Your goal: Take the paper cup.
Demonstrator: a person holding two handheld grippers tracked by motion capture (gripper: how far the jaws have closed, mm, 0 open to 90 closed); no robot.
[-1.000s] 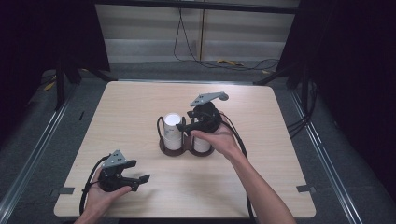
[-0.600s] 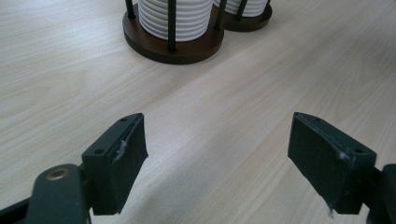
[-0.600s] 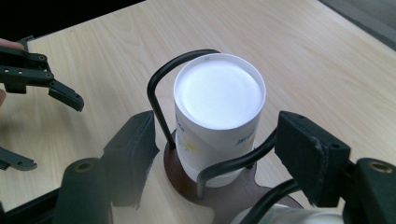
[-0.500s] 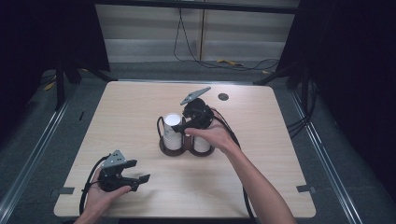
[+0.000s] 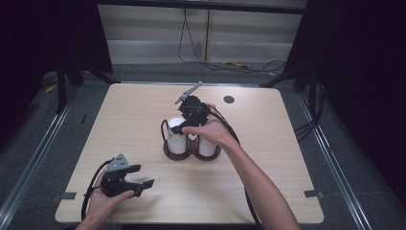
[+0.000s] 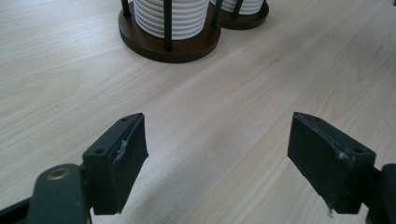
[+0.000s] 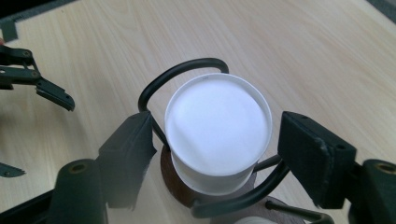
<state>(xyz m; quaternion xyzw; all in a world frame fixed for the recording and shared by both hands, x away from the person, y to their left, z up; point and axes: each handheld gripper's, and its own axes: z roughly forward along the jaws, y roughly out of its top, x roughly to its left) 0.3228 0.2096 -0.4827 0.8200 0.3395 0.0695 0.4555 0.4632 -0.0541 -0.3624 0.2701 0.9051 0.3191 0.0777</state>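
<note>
A stack of white ribbed paper cups (image 5: 176, 139) stands upside down in the left bay of a dark brown wooden two-ring holder w/ black wire posts (image 5: 168, 151), centre of the high view; a second white stack (image 5: 207, 145) fills the right bay beside it. In the right gripper view the near stack's flat white base (image 7: 218, 124) sits mid-frame, black wire loop (image 7: 183, 70) curving behind it. The right gripper (image 5: 184, 125) hangs over that stack, jaws spread wide either side of the top cup, pads not touching it. The left gripper (image 5: 138, 185), lower left of the high view, rests low on the light wooden table (image 5: 287, 143), jaws released and wide apart, nothing between them, well apart from the holder.
</note>
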